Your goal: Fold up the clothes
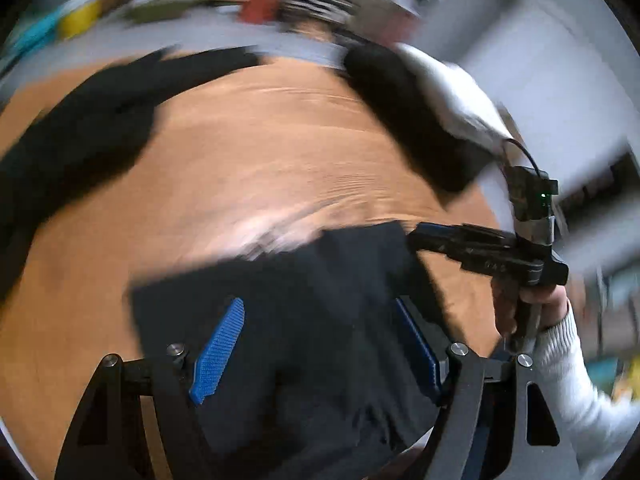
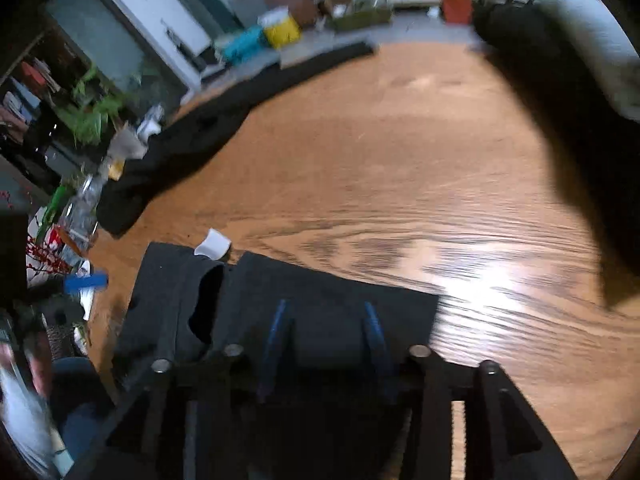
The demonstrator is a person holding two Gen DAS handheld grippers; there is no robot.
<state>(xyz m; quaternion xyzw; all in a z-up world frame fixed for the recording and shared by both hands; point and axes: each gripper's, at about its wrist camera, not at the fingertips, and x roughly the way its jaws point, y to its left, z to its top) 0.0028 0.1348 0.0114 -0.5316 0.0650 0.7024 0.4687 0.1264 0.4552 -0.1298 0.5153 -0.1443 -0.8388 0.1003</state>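
Note:
A dark navy folded garment (image 1: 304, 292) lies flat on the wooden table (image 1: 260, 140) near its front edge. My left gripper (image 1: 316, 344) hovers over it, open, its blue pads (image 1: 218, 354) wide apart with nothing pinched. The right gripper (image 1: 420, 238) reaches in from the right at the garment's corner, held by a hand in a white sleeve. In the right wrist view the right gripper (image 2: 325, 328) stands over the same garment (image 2: 320, 300), its blue fingers (image 2: 276, 332) apart and not pressing on cloth. A white label (image 2: 214, 244) sticks out at the collar.
A black garment (image 2: 192, 148) sprawls along the table's far left edge. Another dark garment (image 2: 560, 100) with a white cloth (image 2: 588, 32) on it lies at the far right. Bare wood (image 2: 380, 160) spreads between them. Clutter, plants and boxes stand beyond the table.

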